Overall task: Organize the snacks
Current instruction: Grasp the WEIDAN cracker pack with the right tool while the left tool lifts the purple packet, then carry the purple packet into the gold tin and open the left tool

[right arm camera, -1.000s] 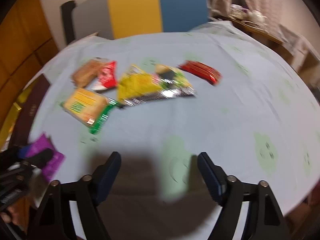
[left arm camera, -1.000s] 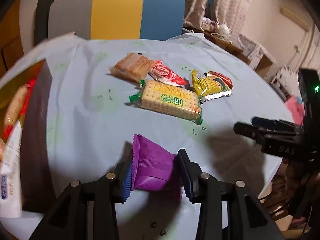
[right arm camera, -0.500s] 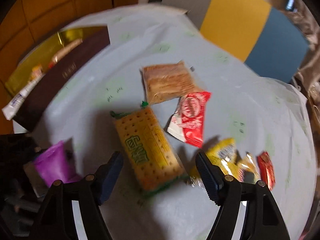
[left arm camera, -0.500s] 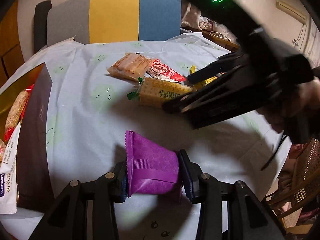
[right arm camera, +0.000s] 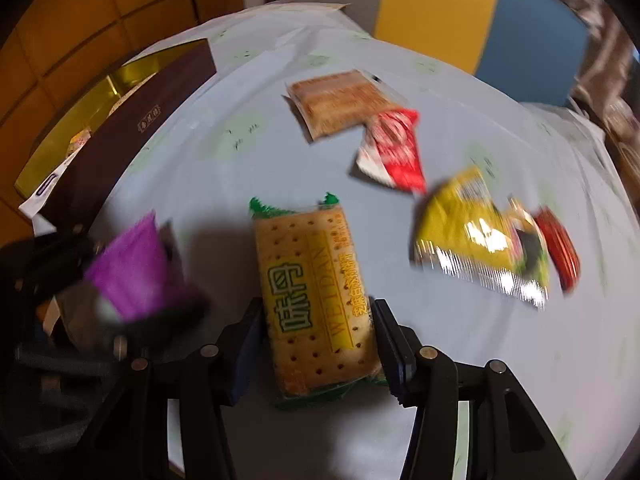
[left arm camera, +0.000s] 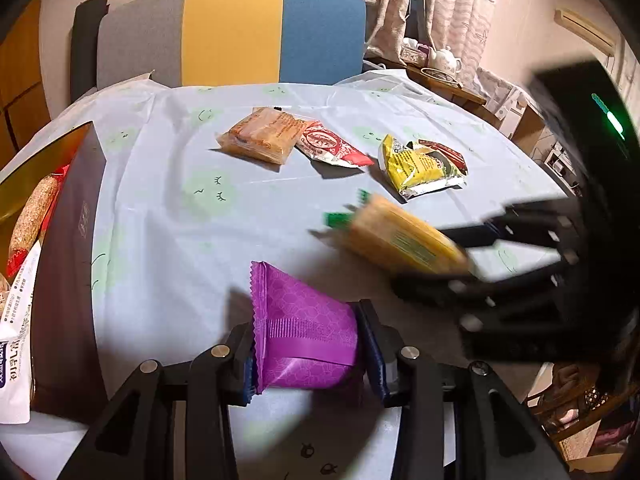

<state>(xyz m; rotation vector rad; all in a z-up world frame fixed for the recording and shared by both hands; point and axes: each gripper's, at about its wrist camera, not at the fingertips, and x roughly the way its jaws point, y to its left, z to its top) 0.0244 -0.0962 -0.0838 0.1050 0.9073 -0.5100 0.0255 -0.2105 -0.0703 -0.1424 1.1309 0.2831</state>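
Purple packet [left arm camera: 304, 332] pinched in left gripper [left arm camera: 308, 356]; right gripper [right arm camera: 316, 344] just closed on cracker pack [right arm camera: 316, 300].

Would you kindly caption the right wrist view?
Right gripper closes on cracker packet above table.

Striped chair [left arm camera: 232, 32] behind the table [left arm camera: 168, 216] (teapot [left arm camera: 447, 60] beyond)

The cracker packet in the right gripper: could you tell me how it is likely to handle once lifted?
The cracker packet looks like a flat stack, so probably stiff, not floppy. Held across its width by the right gripper, whose jaws have just been closing, it may crack if squeezed. The glossy wrapper could slip.
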